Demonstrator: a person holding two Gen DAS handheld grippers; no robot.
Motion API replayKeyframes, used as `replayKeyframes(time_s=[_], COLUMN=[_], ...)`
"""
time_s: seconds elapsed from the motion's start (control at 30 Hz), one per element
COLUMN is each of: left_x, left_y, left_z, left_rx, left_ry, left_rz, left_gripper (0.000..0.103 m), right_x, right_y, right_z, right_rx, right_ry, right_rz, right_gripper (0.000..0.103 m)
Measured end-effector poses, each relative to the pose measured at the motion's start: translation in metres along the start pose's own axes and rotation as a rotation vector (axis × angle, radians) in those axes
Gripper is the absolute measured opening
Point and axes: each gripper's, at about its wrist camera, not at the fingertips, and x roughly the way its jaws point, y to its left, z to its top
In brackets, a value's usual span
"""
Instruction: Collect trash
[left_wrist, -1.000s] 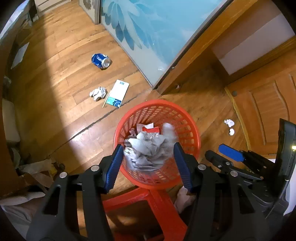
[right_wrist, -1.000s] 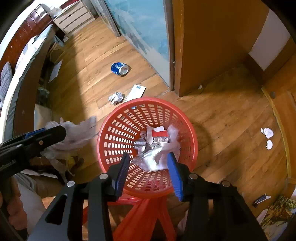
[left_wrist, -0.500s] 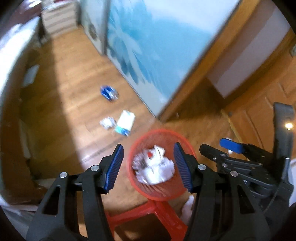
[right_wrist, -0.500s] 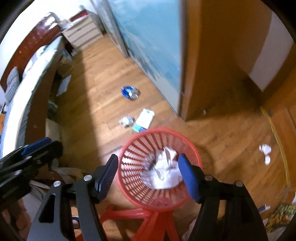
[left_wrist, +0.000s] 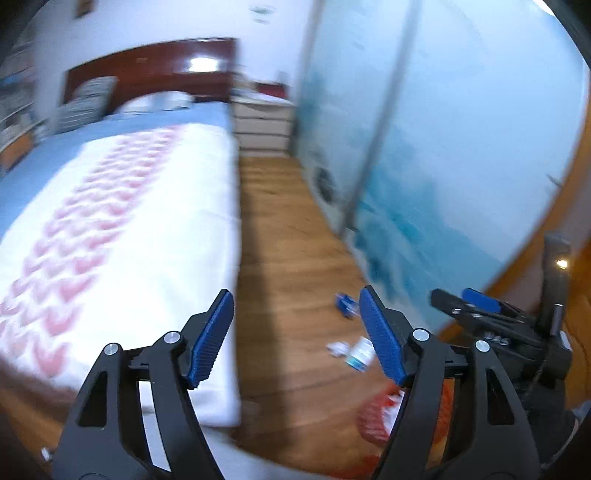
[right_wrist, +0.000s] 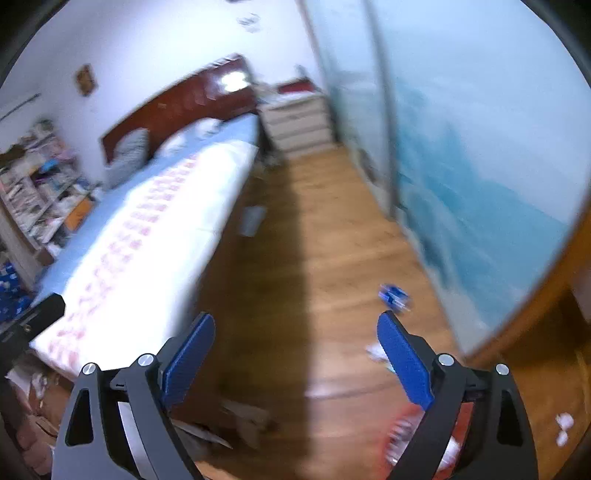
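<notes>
Both views blurred. Left tool (left_wrist: 295, 332) and right tool (right_wrist: 293, 354) spread wide, empty. Blue can (right_wrist: 395, 297), paper wad (left_wrist: 338, 349) and carton (left_wrist: 360, 355) lie on floor near wardrobe edge; red basket (left_wrist: 373, 417) below. Judged step: seeking next trash. Next: descend, close on one piece.

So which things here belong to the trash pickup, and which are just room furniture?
Job:
red basket
blue can
crumpled paper
small carton
white scraps

Just there:
bed
drawer unit
bookshelf
sliding door
</notes>
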Motion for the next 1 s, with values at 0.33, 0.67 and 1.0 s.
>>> replayKeyframes(time_s=[0.33, 0.67, 1.0], left_x=[-0.036, -0.034, -0.008], left_y=[0.155, 0.250, 0.283], left_z=[0.004, -0.025, -0.038], left_rx=[-0.102, -0.211, -0.309], left_ry=[-0.142, -0.206, -0.161], left_rz=[0.213, 0.240, 0.255], left_gripper=[0.084, 0.094, 0.094], right_x=[0.033, 0.067, 0.098], right_y=[0.189, 0.323, 0.353], right_z=[0.005, -0.049, -0.091], right_rx=[-0.129, -0.218, -0.321], right_ry=[-0.051, -0.141, -0.128], right_rz=[0.181, 0.206, 0.166], right_gripper=[0.096, 0.096, 0.096])
